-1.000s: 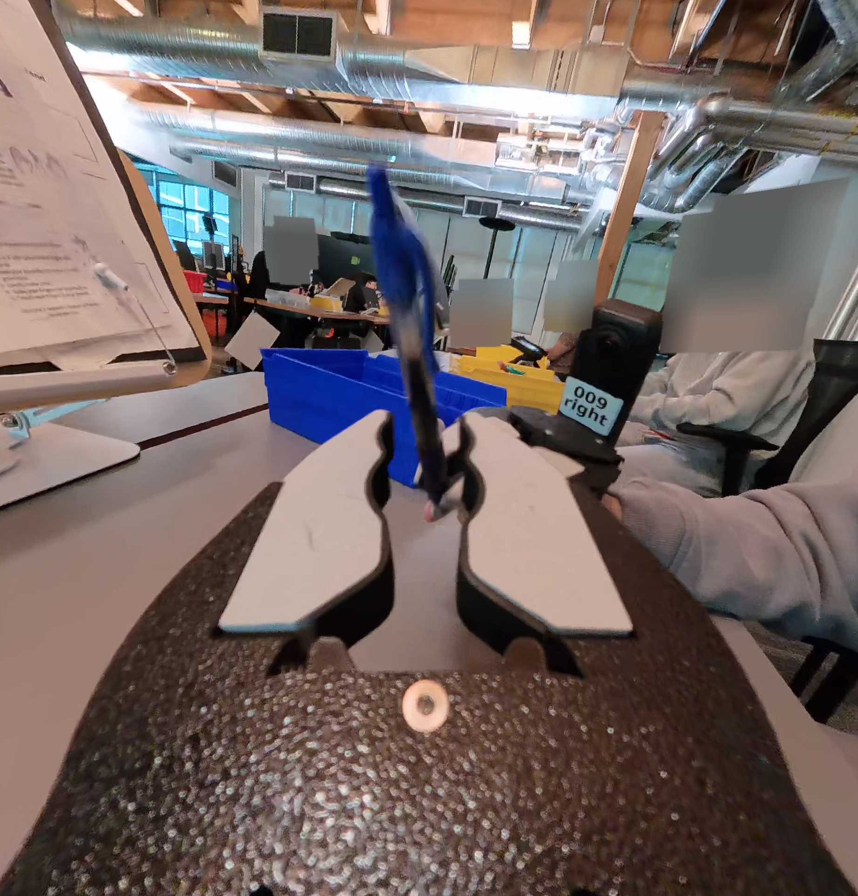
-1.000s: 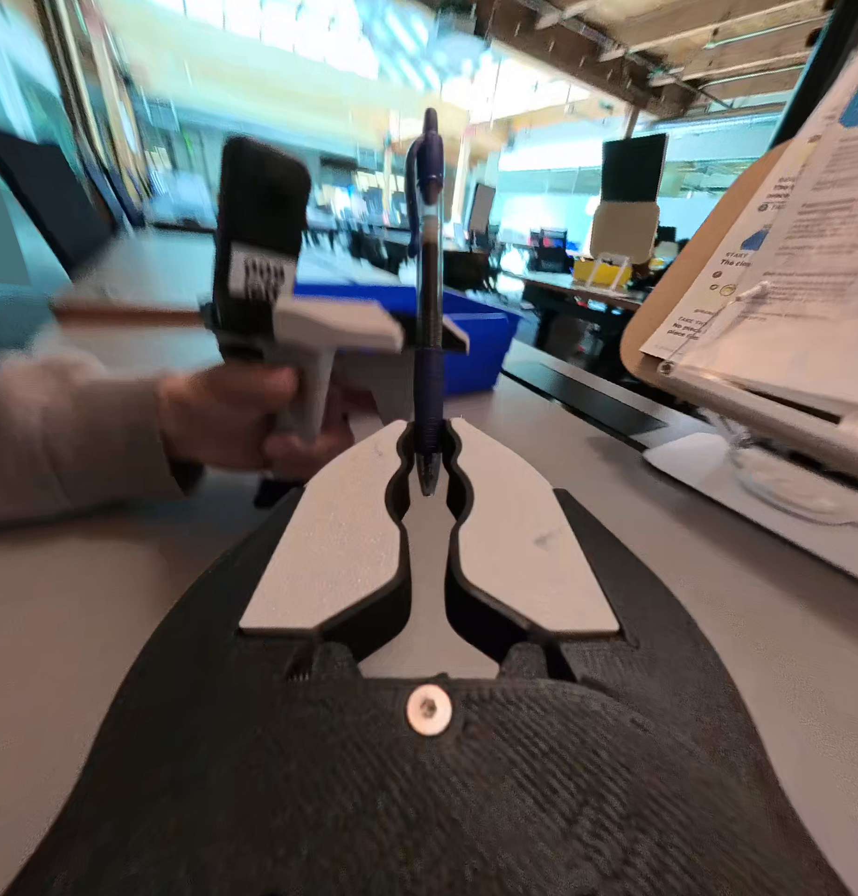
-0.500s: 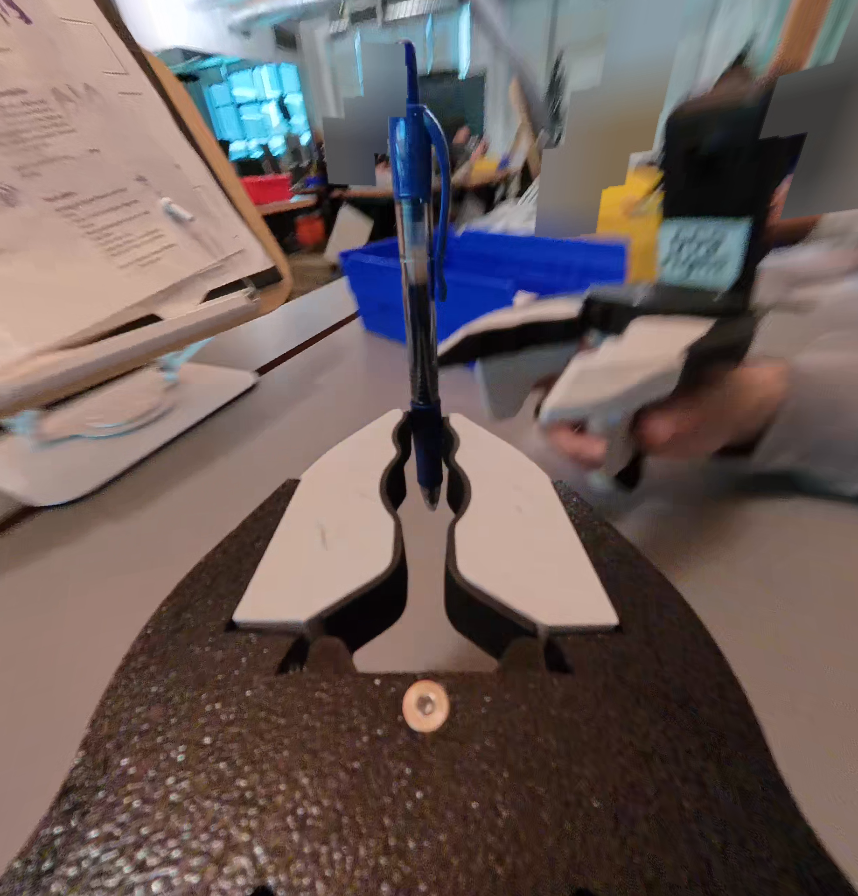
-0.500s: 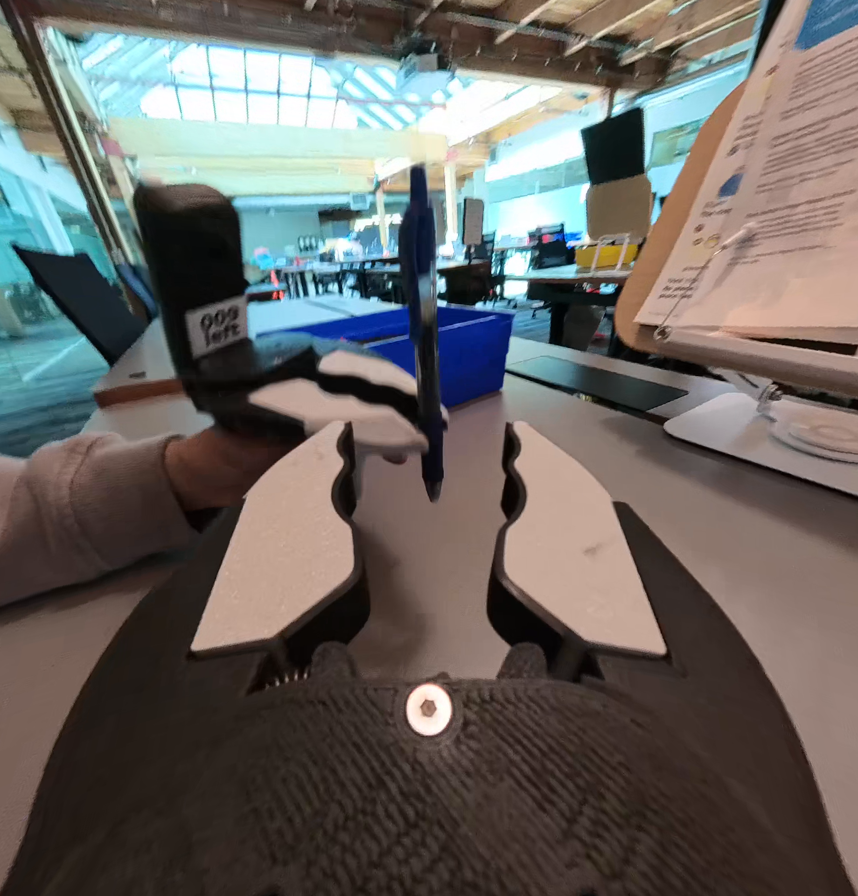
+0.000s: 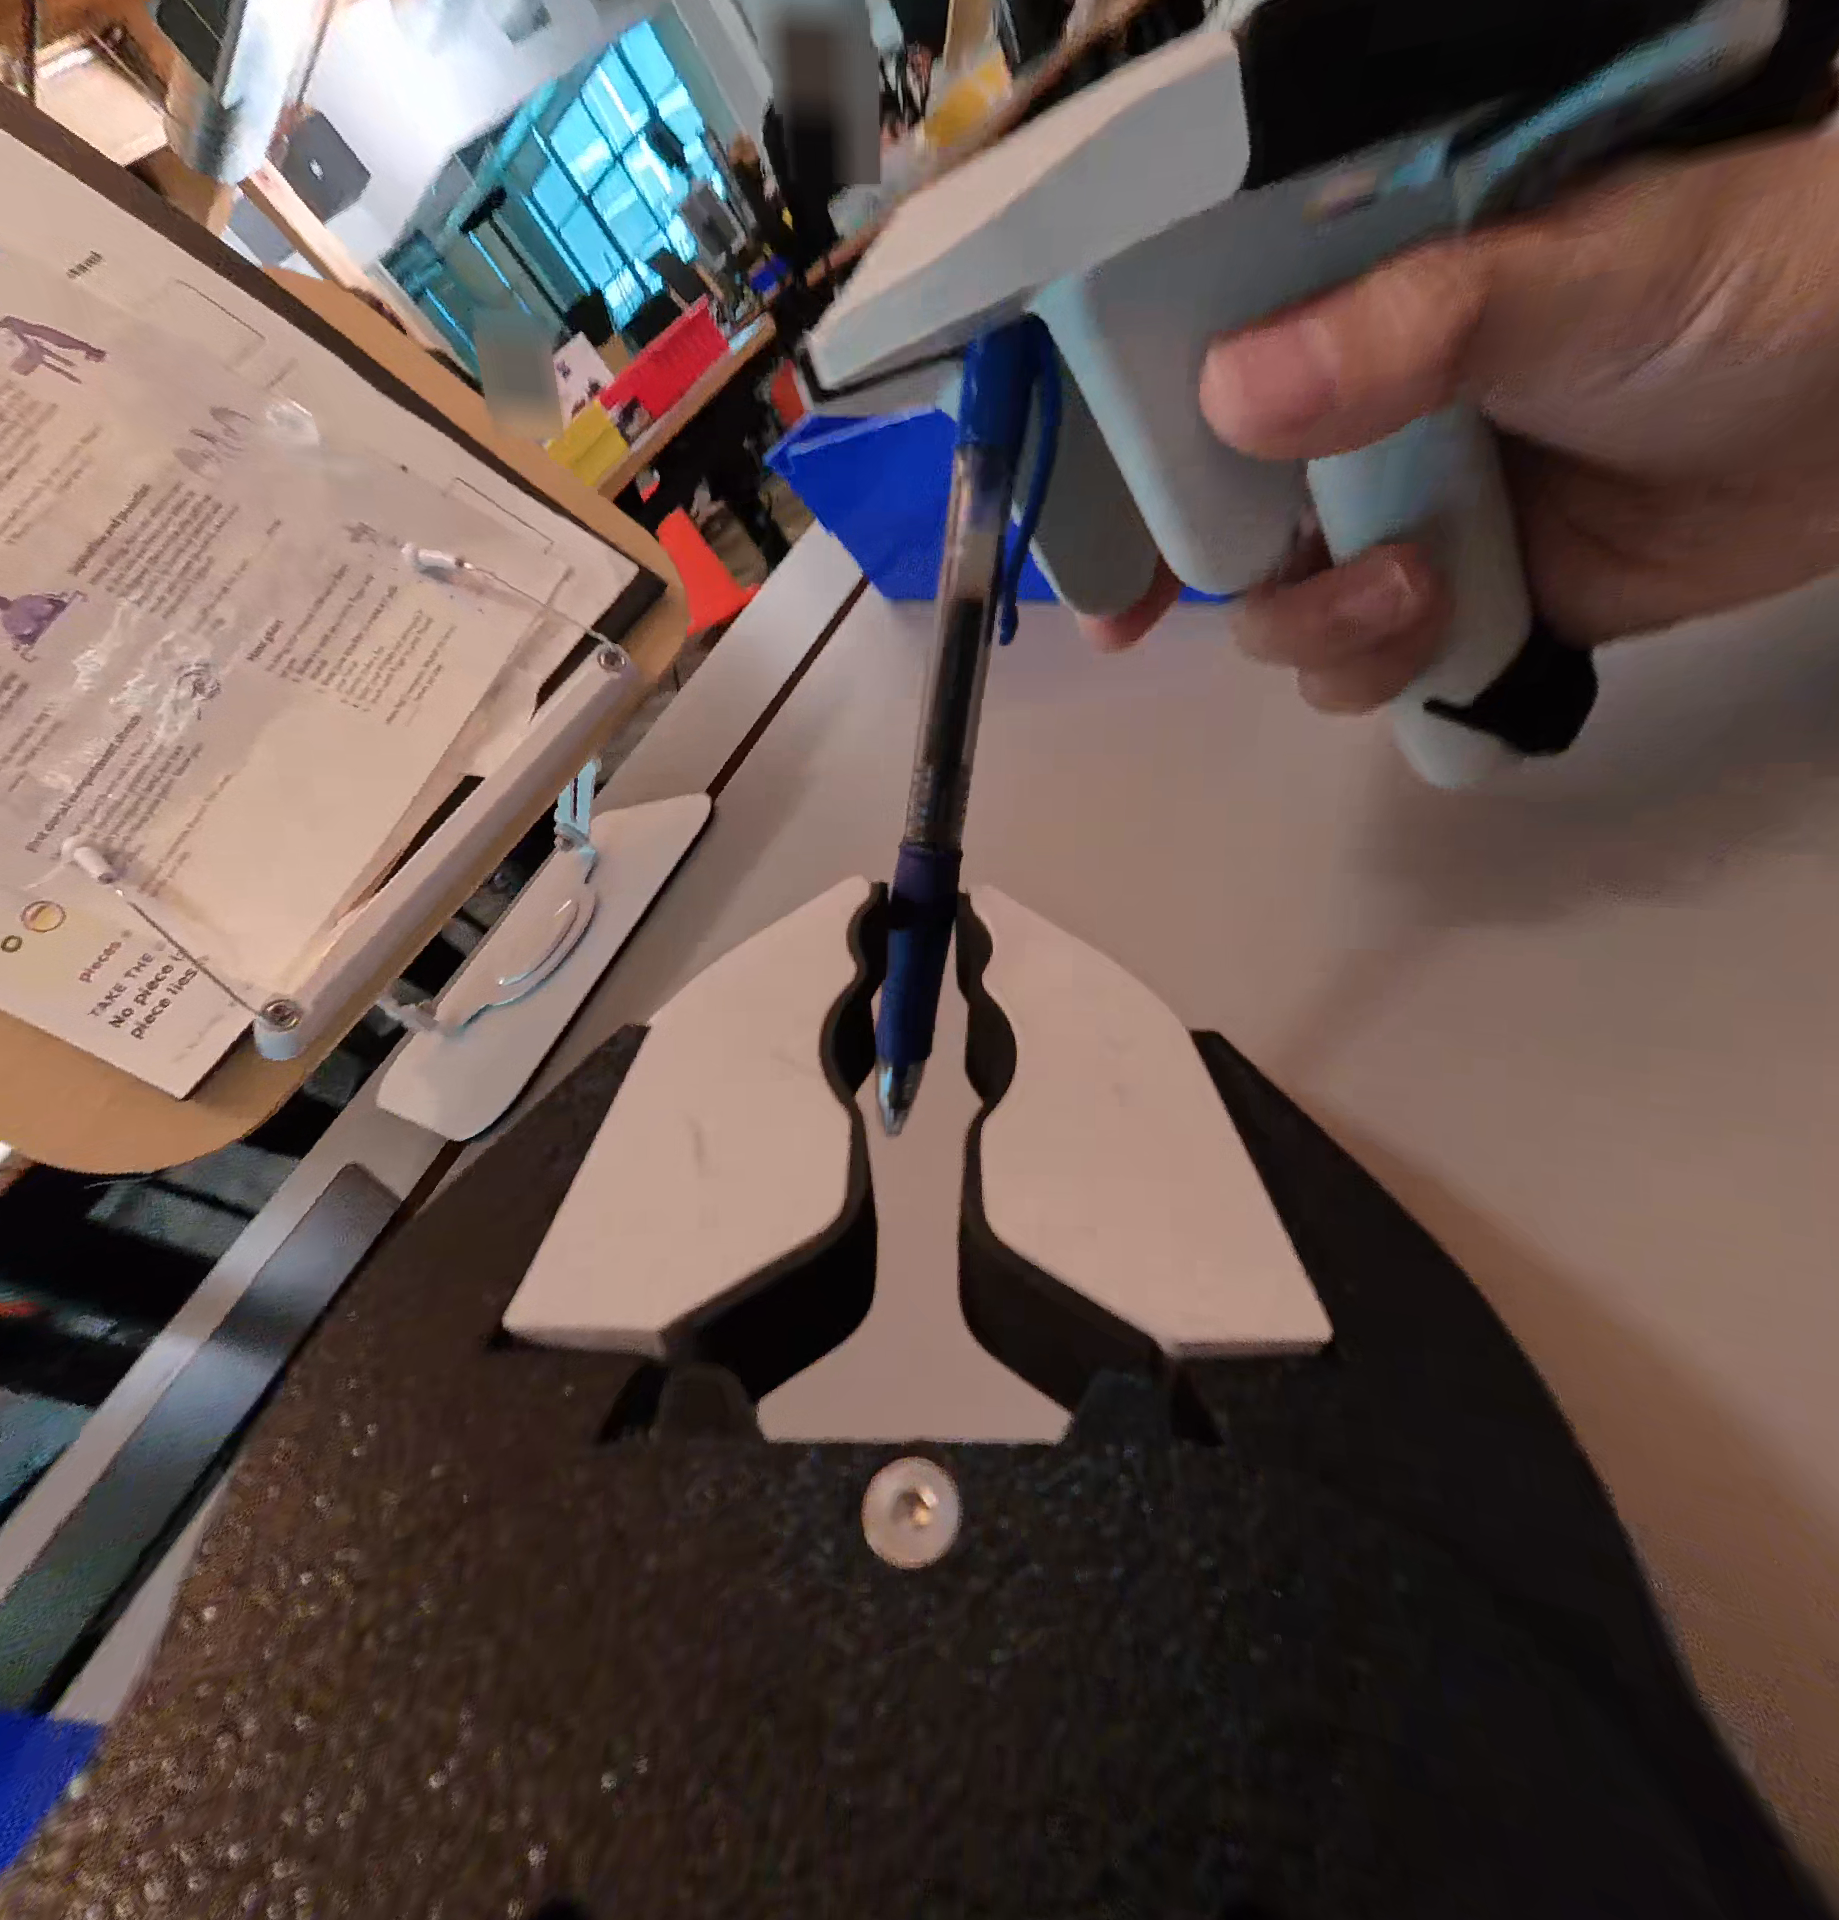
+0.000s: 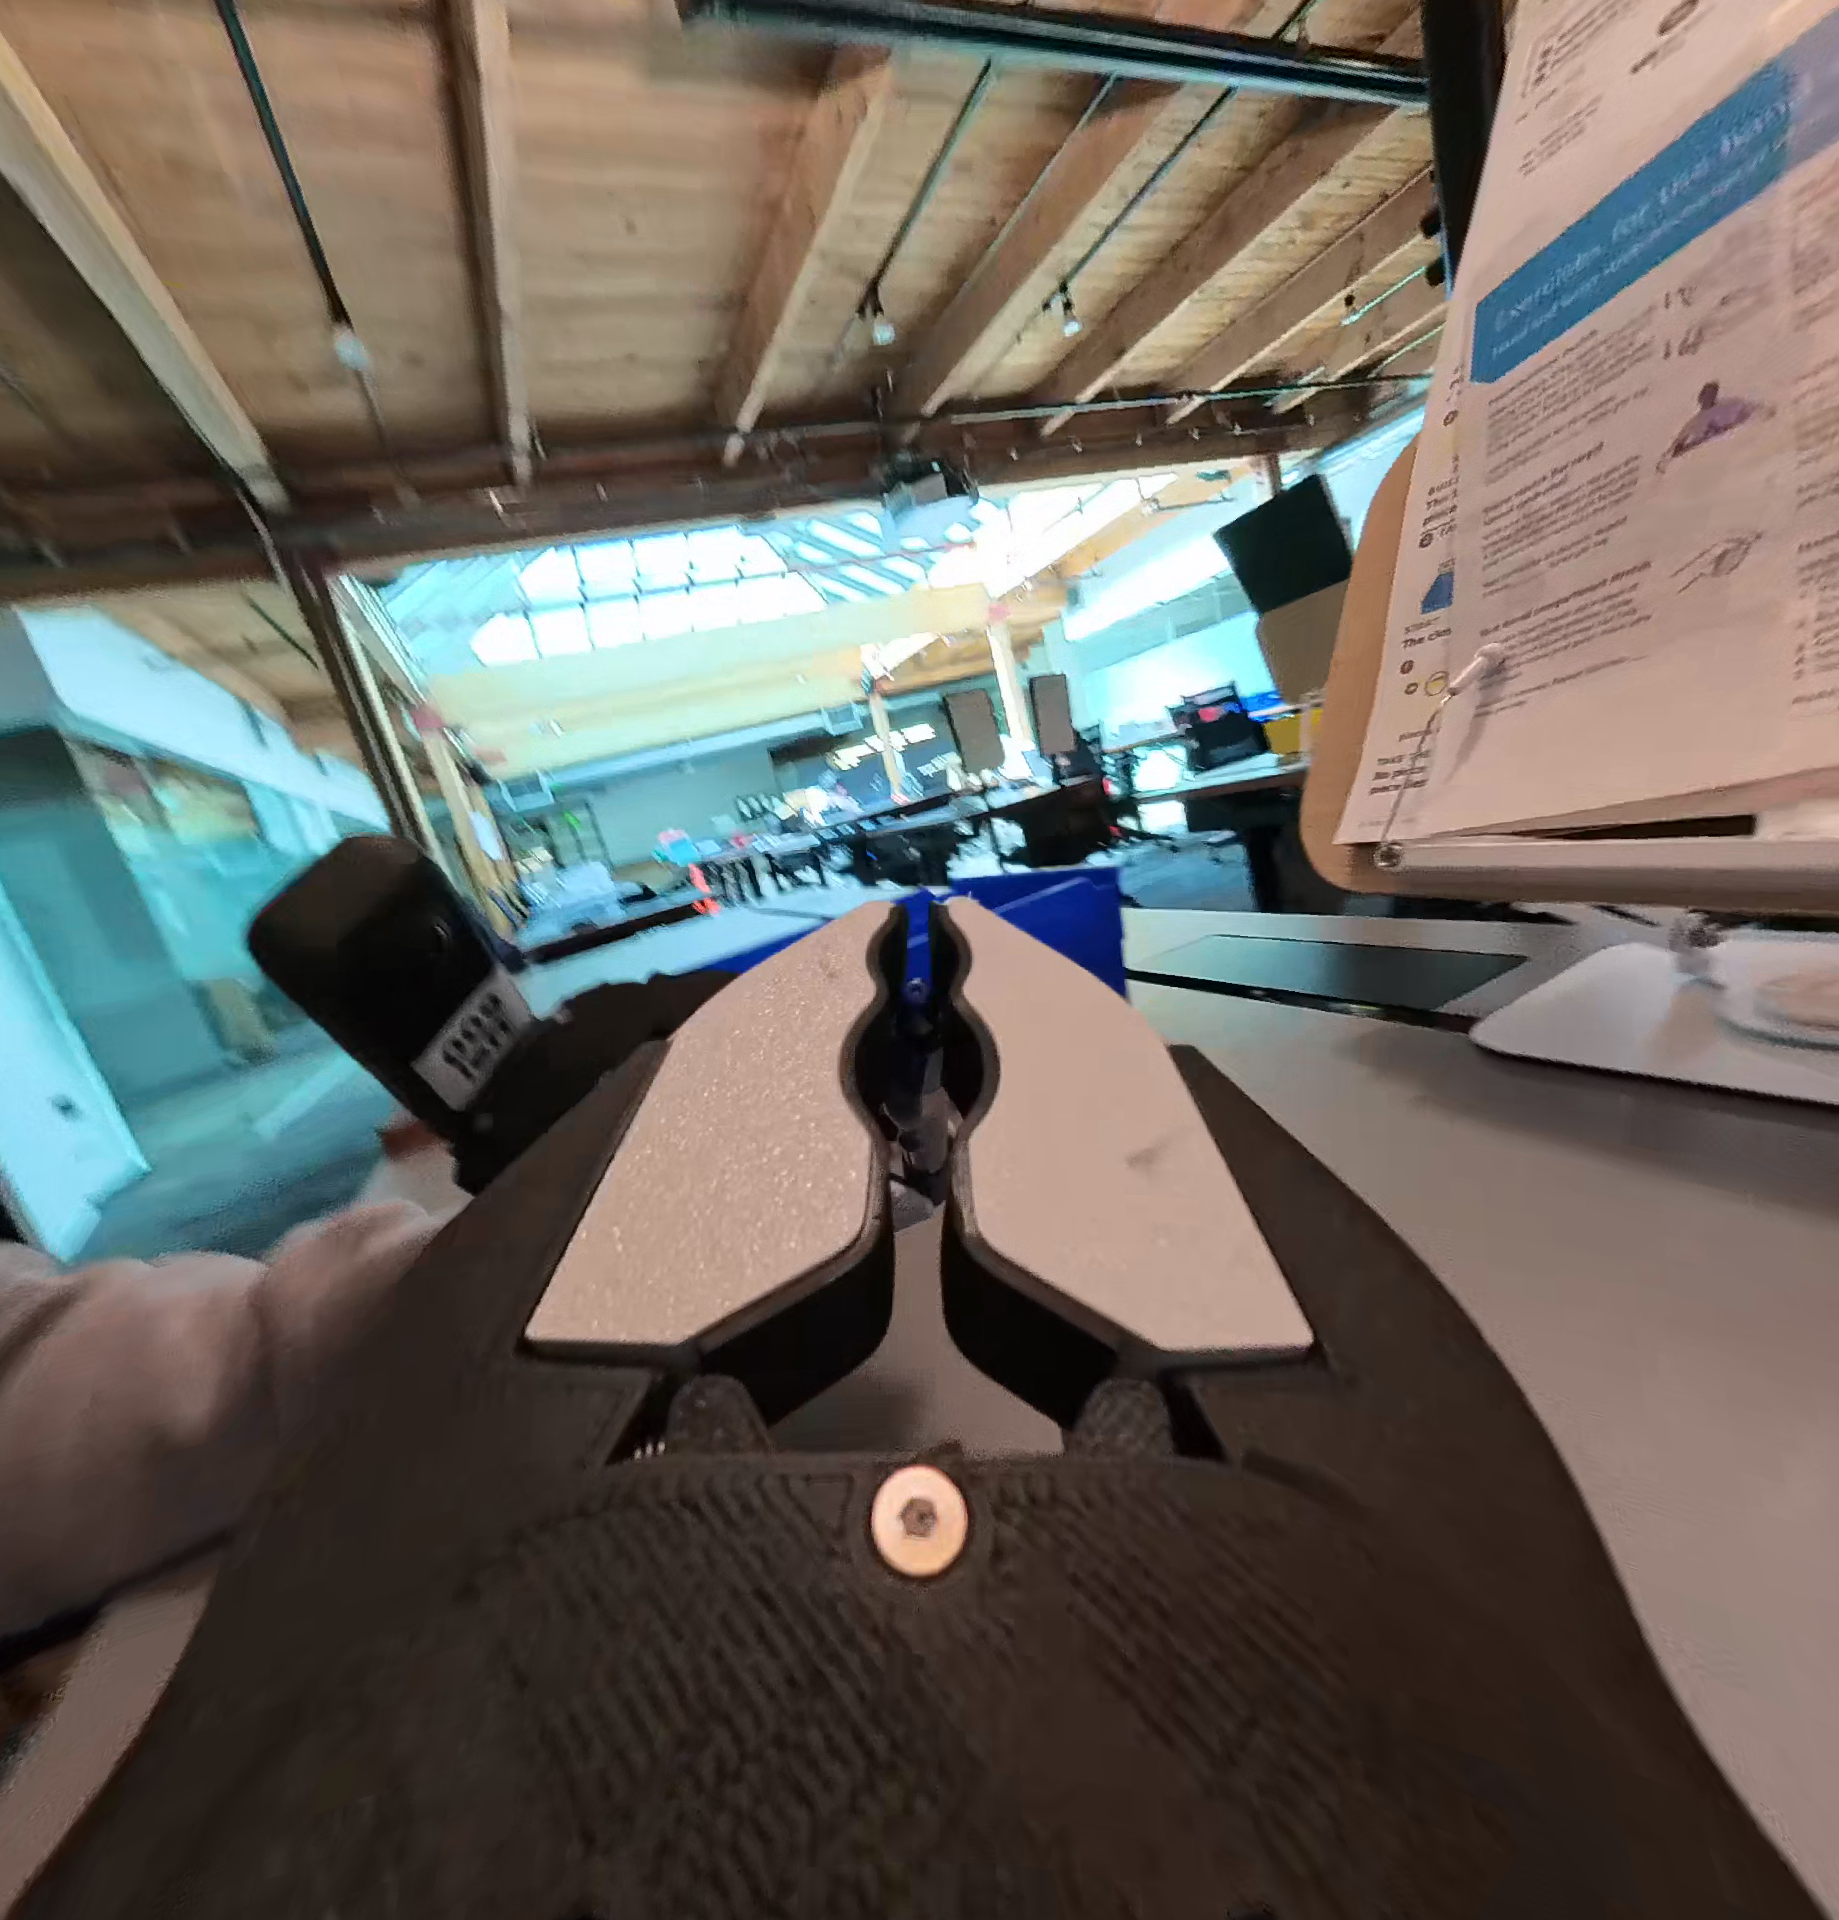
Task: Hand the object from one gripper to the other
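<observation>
Now closed again on slim blue-capped clear plastic pen (image 5: 941,665): right tongs (image 6: 920,920). Left tongs (image 5: 917,896) gripping its tip end above pale grey surface (image 5: 1466,935); wood-beamed workshop behind.

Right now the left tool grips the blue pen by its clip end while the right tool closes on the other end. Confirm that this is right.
Not quite. The left tool grips the blue pen by its tip end, at the blue grip just above the point, not by its clip end; the left wrist view shows it. The right tool closes on the other end, the clip end.
</observation>
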A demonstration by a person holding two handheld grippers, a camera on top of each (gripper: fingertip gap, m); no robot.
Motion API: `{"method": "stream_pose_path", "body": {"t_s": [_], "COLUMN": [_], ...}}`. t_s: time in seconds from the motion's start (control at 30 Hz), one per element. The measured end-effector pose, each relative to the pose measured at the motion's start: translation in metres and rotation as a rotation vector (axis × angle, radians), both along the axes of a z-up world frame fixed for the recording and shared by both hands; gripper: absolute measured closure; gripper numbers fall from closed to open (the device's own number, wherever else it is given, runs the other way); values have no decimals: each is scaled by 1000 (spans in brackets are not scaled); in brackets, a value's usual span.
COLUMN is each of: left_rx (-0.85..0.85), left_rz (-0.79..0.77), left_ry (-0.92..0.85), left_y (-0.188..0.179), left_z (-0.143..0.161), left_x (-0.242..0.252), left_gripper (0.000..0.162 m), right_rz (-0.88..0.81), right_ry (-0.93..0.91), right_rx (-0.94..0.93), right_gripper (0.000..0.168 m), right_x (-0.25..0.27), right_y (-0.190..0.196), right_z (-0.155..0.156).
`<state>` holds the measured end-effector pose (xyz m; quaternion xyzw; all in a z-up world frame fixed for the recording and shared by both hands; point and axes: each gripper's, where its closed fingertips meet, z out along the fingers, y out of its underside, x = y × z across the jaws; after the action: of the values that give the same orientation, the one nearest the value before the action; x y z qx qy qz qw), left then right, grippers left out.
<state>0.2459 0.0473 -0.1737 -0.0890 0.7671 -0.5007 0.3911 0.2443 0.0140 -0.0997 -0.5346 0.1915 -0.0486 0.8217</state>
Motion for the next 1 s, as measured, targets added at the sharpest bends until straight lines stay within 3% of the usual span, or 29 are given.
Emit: {"method": "stream_pose_path", "body": {"t_s": [0.13,0.23,0.47,0.63,0.73,0.87,0.97,1.0], "left_rx": [-169,-160,-95,-53,-80,-351,-574,-611], "left_rz": [-82,-92,-54,-72,-85,-148,-168,-194], "left_ry": [42,39,-77,-164,-160,-28,164,213], "left_y": [-1,0,9,12,13,11,11,9], "left_z": [17,18,19,23,24,40,43,41], "left_x": [-7,-8,-3,-4,-5,-11,-6,-7], "left_gripper": [150,150,151,151,151,148,119,116], "right_rz": [93,89,83,166,204,273,351,363], "right_ry": [137,175,189,244,234,264,368,401], "right_rx": [143,130,-7,-55,-32,147,385,428], "right_gripper": [164,164,141,158,159,159,159,159], "right_x": [6,12,12,6,2,0,5,7], "right_y": [-10,-12,-6,4,6,-1,-12,-14], "right_z": [3,-4,-17,-29,-23,-8,3,2]}}
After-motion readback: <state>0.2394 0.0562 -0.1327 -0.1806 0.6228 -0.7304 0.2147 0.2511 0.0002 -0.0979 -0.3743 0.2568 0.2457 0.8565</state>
